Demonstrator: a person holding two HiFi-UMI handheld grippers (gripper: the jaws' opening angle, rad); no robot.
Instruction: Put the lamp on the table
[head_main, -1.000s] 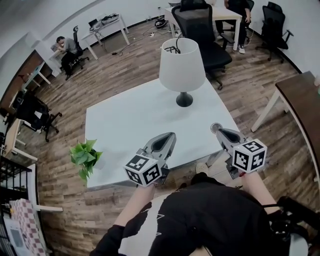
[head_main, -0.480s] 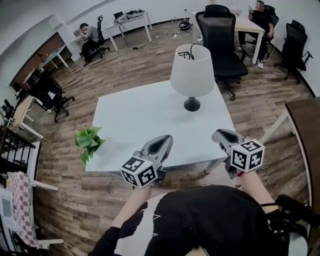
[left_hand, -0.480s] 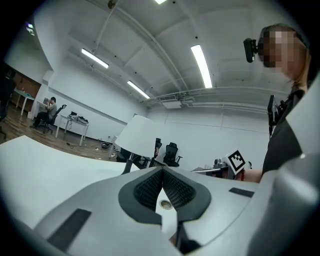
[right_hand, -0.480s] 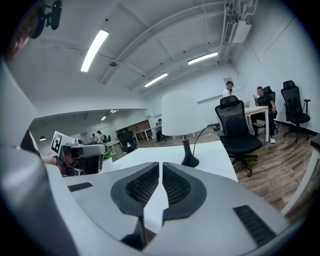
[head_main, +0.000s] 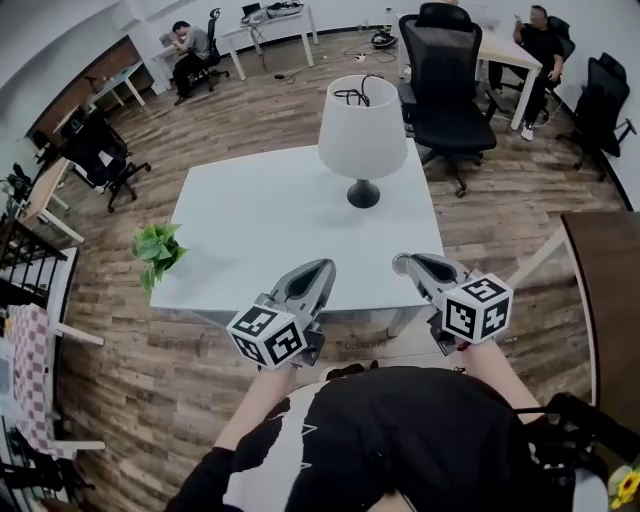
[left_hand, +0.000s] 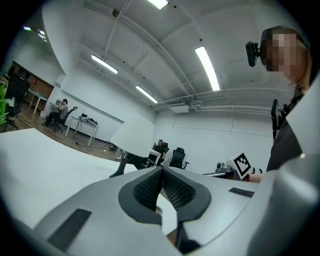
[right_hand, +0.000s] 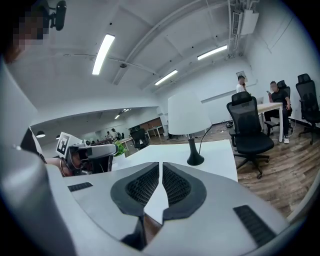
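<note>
The lamp (head_main: 362, 130), with a white shade, a black base and a black cord, stands upright on the far right part of the white table (head_main: 260, 230). Nothing holds it. My left gripper (head_main: 320, 268) is shut and empty over the table's near edge, well short of the lamp. My right gripper (head_main: 405, 263) is shut and empty by the near right corner. The left gripper view shows the lamp (left_hand: 134, 135) beyond the shut left gripper (left_hand: 162, 170). The right gripper view shows the lamp (right_hand: 189, 117) ahead of the shut right gripper (right_hand: 161, 166), with the left gripper (right_hand: 95, 152) off to the side.
A small green plant (head_main: 155, 250) sits at the table's left corner. A black office chair (head_main: 445, 70) stands just behind the lamp, and a brown table (head_main: 610, 270) is at the right. Seated people, desks and more chairs fill the back of the room.
The head view has swung a little. Both shut grippers have risen slightly near the table's front edge. The lamp stands in the same place on the table.
</note>
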